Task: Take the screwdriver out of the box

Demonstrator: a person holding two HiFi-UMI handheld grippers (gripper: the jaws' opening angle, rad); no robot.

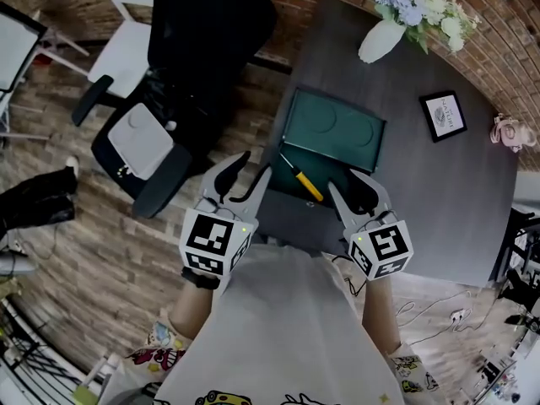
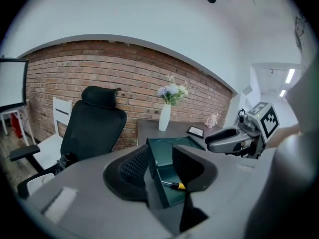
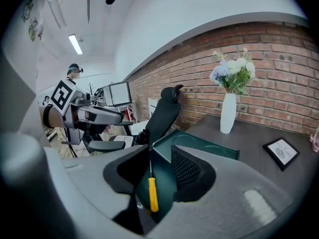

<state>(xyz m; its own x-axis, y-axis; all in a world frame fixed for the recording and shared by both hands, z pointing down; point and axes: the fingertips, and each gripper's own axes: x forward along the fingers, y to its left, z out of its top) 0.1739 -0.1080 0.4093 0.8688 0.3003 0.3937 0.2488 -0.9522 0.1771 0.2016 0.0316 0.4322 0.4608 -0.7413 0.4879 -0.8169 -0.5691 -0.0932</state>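
Observation:
A dark green box (image 1: 291,160) stands open at the near edge of the dark table (image 1: 439,192), its lid (image 1: 333,129) tipped back. A screwdriver (image 1: 301,178) with a yellow handle lies slantwise inside. My left gripper (image 1: 246,174) hangs open at the box's near left corner, with the box wall (image 2: 157,176) in line with its gap. My right gripper (image 1: 350,192) is open at the near right corner. In the right gripper view the screwdriver (image 3: 152,193) shows through the gap between the jaws, untouched. In the left gripper view only its handle end (image 2: 175,185) shows.
A black office chair (image 1: 181,66) stands left of the table, close to the left gripper. On the far side of the table are a white vase of flowers (image 1: 384,36) and a small framed picture (image 1: 444,115). A brick wall (image 2: 75,68) runs behind.

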